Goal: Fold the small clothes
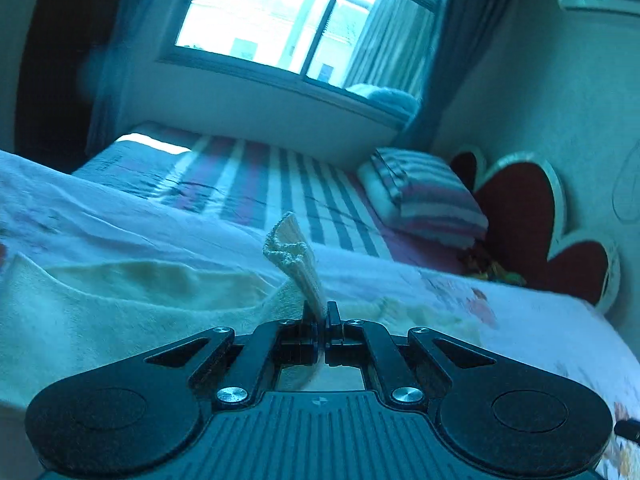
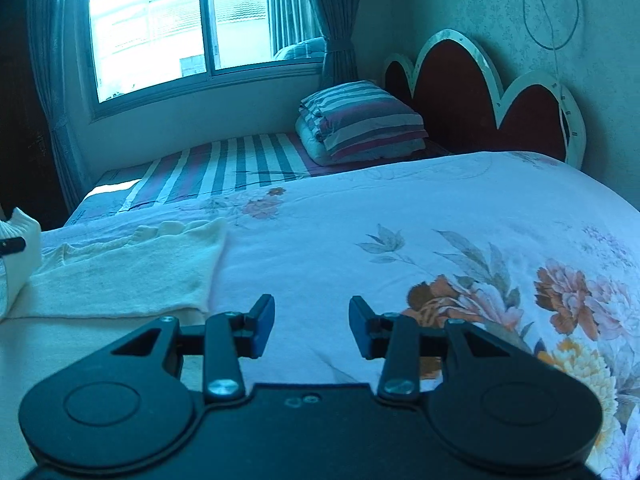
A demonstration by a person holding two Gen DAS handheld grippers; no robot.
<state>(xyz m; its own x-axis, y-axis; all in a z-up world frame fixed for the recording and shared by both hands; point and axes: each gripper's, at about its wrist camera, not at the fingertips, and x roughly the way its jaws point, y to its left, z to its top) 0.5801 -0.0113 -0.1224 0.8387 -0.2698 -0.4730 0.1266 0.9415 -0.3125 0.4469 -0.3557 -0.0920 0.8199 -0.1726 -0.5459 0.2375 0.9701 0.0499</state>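
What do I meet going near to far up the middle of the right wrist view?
right gripper, open → floral quilt → striped sheet → window

Bright window [image 2: 176, 36] with curtains [image 2: 332, 16] behind a striped bed [image 2: 224, 168] and scalloped red headboard [image 2: 492, 92].

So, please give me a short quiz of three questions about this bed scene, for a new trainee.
1. True or false: the right gripper is shut on cloth.
2. What does the left gripper pinch?
A. the cream garment
B. the striped folded quilt
C. the floral bedcover
3. Fill in: the right gripper hovers over the ____ bedcover.

Key: 1 false; 2 A; 3 floral.
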